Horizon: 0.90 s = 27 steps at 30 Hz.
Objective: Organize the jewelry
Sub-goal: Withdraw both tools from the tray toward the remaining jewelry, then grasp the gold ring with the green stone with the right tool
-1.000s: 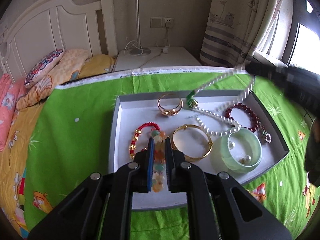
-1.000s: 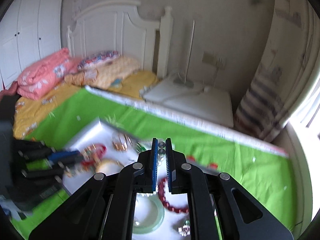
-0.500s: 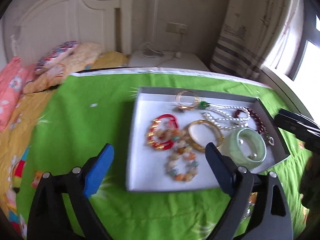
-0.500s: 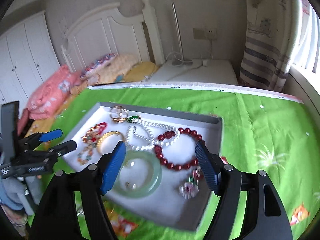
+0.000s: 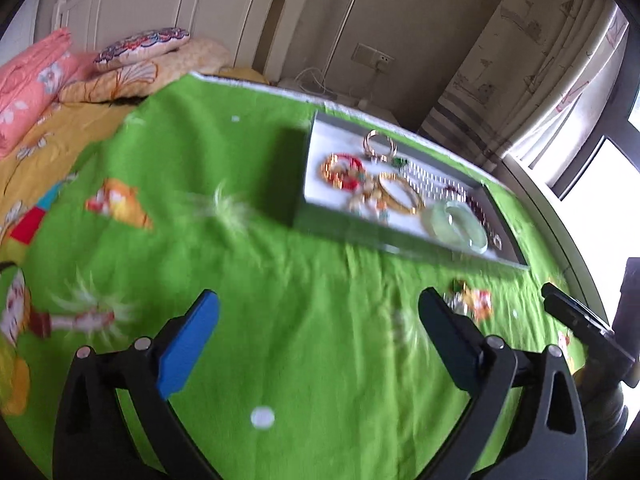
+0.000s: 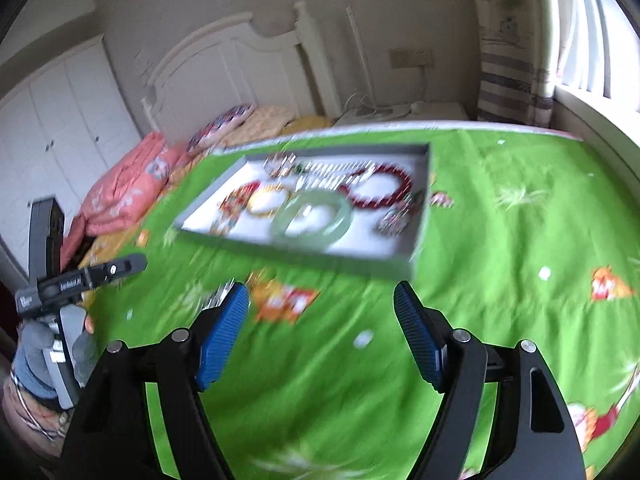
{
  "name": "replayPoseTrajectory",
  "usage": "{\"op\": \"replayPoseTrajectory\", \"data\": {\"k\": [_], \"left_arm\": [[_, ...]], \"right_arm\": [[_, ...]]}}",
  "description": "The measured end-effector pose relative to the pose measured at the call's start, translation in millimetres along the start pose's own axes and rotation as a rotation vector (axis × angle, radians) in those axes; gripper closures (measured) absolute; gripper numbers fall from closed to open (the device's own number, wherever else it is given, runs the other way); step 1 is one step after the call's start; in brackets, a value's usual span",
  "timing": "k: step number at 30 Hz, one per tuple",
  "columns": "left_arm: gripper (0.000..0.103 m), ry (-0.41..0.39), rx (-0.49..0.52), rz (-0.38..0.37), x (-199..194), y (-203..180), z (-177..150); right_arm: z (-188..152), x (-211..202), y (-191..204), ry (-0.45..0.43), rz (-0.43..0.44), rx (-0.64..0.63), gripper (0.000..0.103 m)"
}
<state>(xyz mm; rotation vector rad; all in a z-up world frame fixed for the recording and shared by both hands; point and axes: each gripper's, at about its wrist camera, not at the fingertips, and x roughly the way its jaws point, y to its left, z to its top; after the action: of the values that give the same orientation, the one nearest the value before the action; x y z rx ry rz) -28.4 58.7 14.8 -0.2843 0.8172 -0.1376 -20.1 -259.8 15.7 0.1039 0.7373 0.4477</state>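
Shows the grey tray lying on the green cover of the bed, toward the far right corner in the left wrist view, with the jewelry gathered inside: jade bangle at the tray's near right corner, gold bangle just beside it, mixed-bead bracelet near the middle, pearl necklace and red bead bracelet toward the far edge. Keeps the loose pieces within raised walls, presumably to stop them from rolling into the folds of the cover. Leaves one small glittering piece, too blurred to name, on the cover just outside the tray's near edge; judged as yet to be put away. Presents the left tool and the right tool above bare cover short of the tray, jaws opening wide, nothing between the pads of either. Differs from a second ago: then, both tools shut, the left on the mixed-bead bracelet over the tray, the right on the pearl necklace; now, both pieces at rest in the tray and both tools drawn back from it. Suggests a release just completed, with two free tools for the remaining piece.
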Motion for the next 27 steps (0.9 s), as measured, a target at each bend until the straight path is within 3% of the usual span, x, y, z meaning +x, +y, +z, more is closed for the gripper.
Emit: {"op": "replayPoseTrajectory", "data": {"k": [4,10,15,18,22,27], "left_arm": [[0.004,0.009,0.014,-0.015,0.8,-0.2,-9.5],[0.004,0.019,0.008,-0.058,4.4,2.7,-9.3],[0.004,0.006,0.0,-0.079,4.0,2.5,-7.6],[0.004,-0.003,0.001,-0.09,2.1,3.1,-7.9],[0.004,-0.01,0.005,-0.101,0.4,3.4,-8.3],[0.004,-0.019,0.004,-0.111,-2.3,4.4,-8.7]], "right_arm": [[-10.6,9.3,29.1,0.042,-0.048,-0.128,0.031],[-11.7,25.8,43.2,0.1,-0.068,-0.183,0.032],[-10.0,39.7,57.2,0.139,-0.077,-0.226,0.049],[-8.0,48.0,67.4,0.155,-0.04,-0.229,0.049],[5.7,51.9,64.2,0.113,-0.071,-0.181,0.049],[20.3,63.0,59.3,0.099,-0.088,-0.086,0.057]]}}
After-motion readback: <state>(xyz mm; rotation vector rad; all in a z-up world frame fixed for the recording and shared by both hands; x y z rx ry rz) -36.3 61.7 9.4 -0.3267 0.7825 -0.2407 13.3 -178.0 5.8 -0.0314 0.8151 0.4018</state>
